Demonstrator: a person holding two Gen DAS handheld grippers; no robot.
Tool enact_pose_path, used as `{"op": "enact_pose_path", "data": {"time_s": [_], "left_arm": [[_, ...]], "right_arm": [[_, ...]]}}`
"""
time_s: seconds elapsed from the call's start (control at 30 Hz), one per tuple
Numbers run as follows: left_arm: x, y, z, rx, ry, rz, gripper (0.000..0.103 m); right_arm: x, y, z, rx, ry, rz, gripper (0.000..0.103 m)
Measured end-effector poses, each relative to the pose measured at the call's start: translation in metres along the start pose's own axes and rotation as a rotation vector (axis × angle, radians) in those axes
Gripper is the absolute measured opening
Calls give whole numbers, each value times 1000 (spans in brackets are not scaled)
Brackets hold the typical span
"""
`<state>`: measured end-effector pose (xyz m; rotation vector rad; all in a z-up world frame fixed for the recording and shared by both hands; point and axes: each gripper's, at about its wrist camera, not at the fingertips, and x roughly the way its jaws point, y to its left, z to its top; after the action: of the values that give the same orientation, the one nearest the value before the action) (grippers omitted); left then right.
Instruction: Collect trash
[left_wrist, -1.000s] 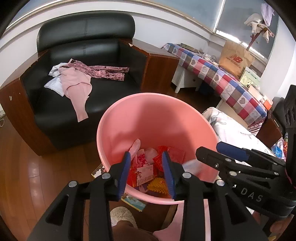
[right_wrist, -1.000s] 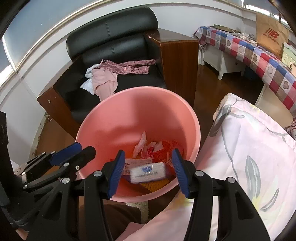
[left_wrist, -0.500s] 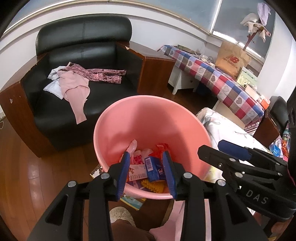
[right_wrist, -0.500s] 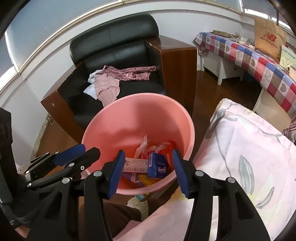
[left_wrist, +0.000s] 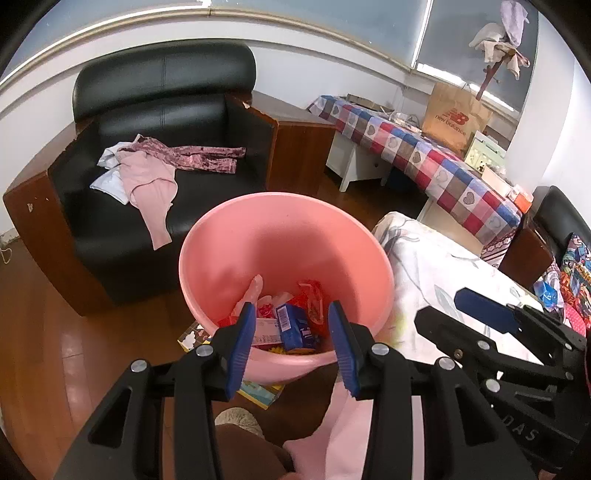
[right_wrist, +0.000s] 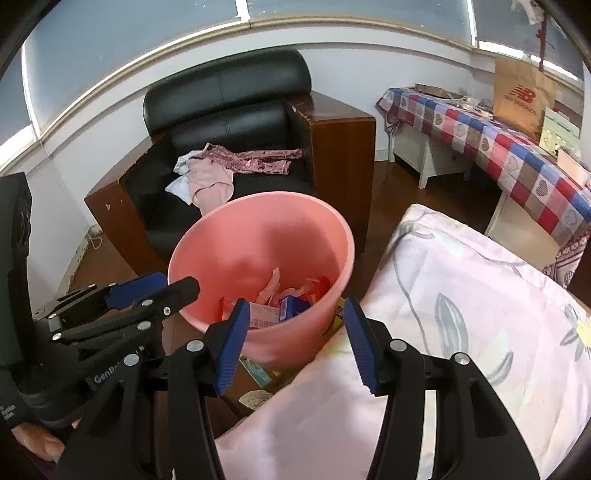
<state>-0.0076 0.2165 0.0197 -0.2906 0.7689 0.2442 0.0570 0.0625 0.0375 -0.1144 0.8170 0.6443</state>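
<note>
so, left to right, each with its likely reason:
armchair (left_wrist: 155, 177): at about ten o'clock in the left wrist view, beyond the bin; pink and patterned clothes (left_wrist: 155, 173) lie on its seat, looking like laundry rather than trash, so probably left alone.
left gripper (left_wrist: 291, 339): at six o'clock in its own view, hovering over the near rim of the bin; its jaws are opening, with nothing pinched between the blue pads, which fits a piece just dropped in.
pink bin (left_wrist: 280, 236): dead centre, on the wood floor between the armchair and the bed, within reach of both hands, so trash can be dropped straight in.
trash (left_wrist: 291, 325): lies at the bottom of the bin, toward six o'clock; a blue packet (left_wrist: 295, 326), red wrappers and a white card are heaped there, free of either gripper.
right gripper (right_wrist: 293, 336): at six o'clock in its own view, over the bin's near rim beside the bedding; jaws parted about halfway, nothing in them.
bed cover (right_wrist: 461, 314): floral cloth at four o'clock, touching the bin's side; likely the next place to look for trash.
checked table (left_wrist: 424, 151): at two o'clock, well apart, with a paper bag (left_wrist: 456, 118) on it.
</note>
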Motion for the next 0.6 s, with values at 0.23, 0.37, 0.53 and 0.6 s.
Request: {"op": "enact_pose_path", "data": {"time_s": [0.23, 0.37, 0.53, 0.6], "left_arm": [[-24, -19, -10, 26, -36, -6, 40], [-34, -28, -17, 36, -45, -14, 41], [-46, -41, -27, 58, -63, -23, 41], [-49, -46, -30, 65, -67, -28, 41]], "right_arm": [[-20, -8, -20, 16, -17, -20, 54], [-26, -13, -32, 28, -11, -29, 54], [-33, -17, -44, 34, -12, -51, 54], [-36, -19, -46, 41, -13, -54, 54]]}}
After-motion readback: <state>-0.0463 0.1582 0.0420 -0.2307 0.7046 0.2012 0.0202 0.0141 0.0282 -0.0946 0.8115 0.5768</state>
